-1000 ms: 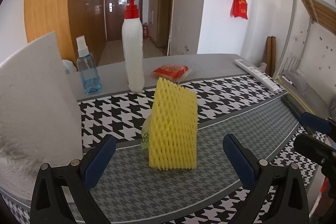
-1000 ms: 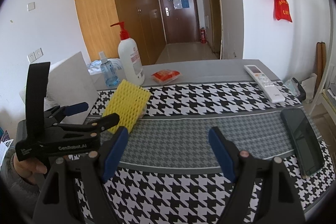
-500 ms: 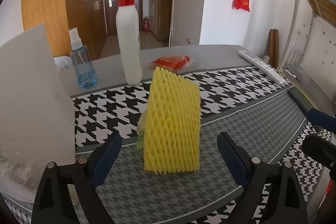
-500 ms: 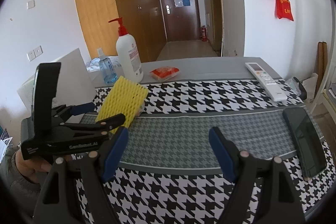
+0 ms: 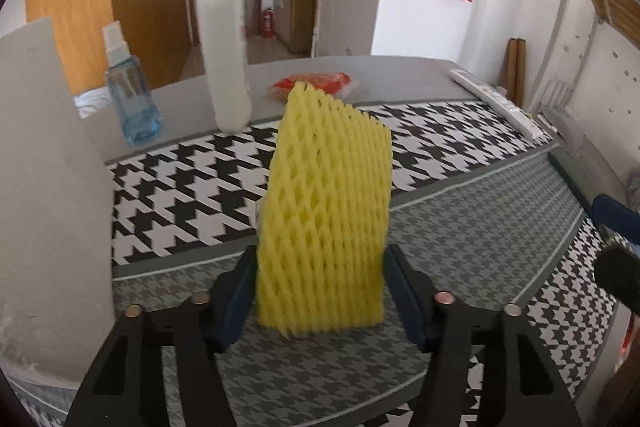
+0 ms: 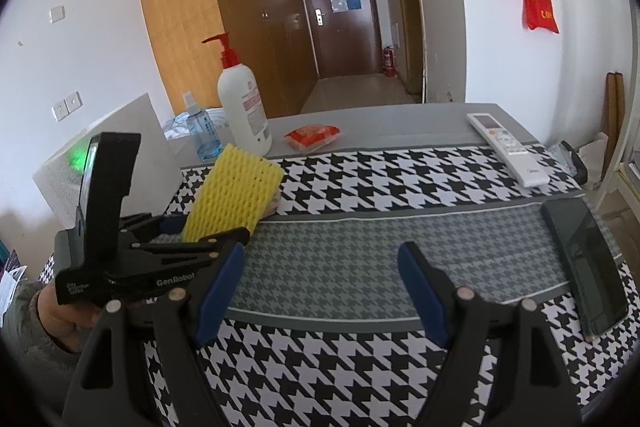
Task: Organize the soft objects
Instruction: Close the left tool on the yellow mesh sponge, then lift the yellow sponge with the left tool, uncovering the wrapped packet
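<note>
A yellow foam net sleeve (image 5: 326,211) lies on the houndstooth table runner (image 5: 460,163), over a pale object mostly hidden beneath it. My left gripper (image 5: 320,291) has closed in on the sleeve's near end, with both blue pads touching its sides. In the right wrist view the sleeve (image 6: 234,193) sits at the left with the left gripper (image 6: 200,233) around its near end. My right gripper (image 6: 320,283) is open and empty above the grey band of the runner (image 6: 360,239).
A white pump bottle (image 6: 242,111), a blue spray bottle (image 6: 199,133) and an orange packet (image 6: 312,137) stand at the back. A white foam block (image 5: 44,187) is at the left. A remote (image 6: 508,147) and a dark phone (image 6: 588,259) lie at the right.
My left gripper moved forward to the yellow sleeve and its jaws narrowed from wide open until they touch both sides. The right gripper barely moved.
</note>
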The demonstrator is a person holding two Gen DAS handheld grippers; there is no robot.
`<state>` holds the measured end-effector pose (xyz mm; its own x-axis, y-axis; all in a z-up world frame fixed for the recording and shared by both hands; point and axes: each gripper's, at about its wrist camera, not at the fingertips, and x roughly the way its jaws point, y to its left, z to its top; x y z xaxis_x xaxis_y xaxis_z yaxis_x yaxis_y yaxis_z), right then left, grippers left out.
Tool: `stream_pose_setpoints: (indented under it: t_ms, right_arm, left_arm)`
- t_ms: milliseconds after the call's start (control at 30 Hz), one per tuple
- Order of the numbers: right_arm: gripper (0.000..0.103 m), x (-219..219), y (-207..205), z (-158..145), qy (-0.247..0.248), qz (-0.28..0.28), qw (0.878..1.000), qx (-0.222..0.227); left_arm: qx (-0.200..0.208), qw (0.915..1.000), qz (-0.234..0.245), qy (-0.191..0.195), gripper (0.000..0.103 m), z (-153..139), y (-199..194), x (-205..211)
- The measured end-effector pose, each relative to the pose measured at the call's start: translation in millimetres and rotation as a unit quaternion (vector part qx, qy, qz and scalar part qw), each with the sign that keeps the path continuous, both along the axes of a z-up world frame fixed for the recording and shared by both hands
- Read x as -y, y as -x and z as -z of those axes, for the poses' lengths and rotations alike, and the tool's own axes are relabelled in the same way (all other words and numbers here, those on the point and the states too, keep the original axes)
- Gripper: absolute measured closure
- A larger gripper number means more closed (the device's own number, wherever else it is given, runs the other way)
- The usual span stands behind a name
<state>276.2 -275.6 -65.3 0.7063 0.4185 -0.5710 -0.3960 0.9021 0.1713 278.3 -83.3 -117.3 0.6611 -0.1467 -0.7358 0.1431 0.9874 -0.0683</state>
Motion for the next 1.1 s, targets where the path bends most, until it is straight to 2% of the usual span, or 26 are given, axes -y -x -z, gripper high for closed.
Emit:
stream_pose_setpoints:
  t_ms: [167, 233, 333, 367, 700, 867, 1100]
  right_arm:
    - [0.021, 3.7, 1.5, -0.9, 0.0, 0.008, 1.0, -0.001]
    - [0.021, 4.4, 2.0, -0.7, 0.001, 0.01, 1.0, -0.002]
    - [0.021, 5.0, 3.9, -1.4, 0.002, 0.013, 1.0, -0.002]
    - [0.021, 5.3, 4.7, -1.8, 0.002, 0.014, 1.0, -0.002]
    - [0.021, 7.9, 15.4, -9.2, 0.004, 0.02, 1.0, 0.006]
    - [0.021, 10.2, 21.3, -13.3, 0.001, 0.023, 1.0, 0.012]
    - [0.021, 11.7, 27.2, -16.6, -0.003, 0.027, 0.999, 0.02]
  left_arm:
    - [-0.007, 0.9997, 0.024, 0.002, 0.071, 2.0, 5.1, 9.0]
    - [-0.001, 0.9994, 0.033, 0.003, 0.074, 0.6, 8.7, 11.6]
    - [0.0, 0.9989, 0.045, 0.01, 0.085, -0.2, 12.5, 13.0]
    - [0.001, 0.9988, 0.047, 0.012, 0.092, 0.3, 13.1, 15.4]
    - [0.017, 0.9959, 0.089, 0.011, 0.092, -6.6, 46.1, 27.7]
    - [0.011, 0.9936, 0.111, 0.016, 0.092, -6.9, 64.5, 28.8]
    - [0.031, 0.9922, 0.121, -0.003, 0.091, -14.4, 89.4, 26.8]
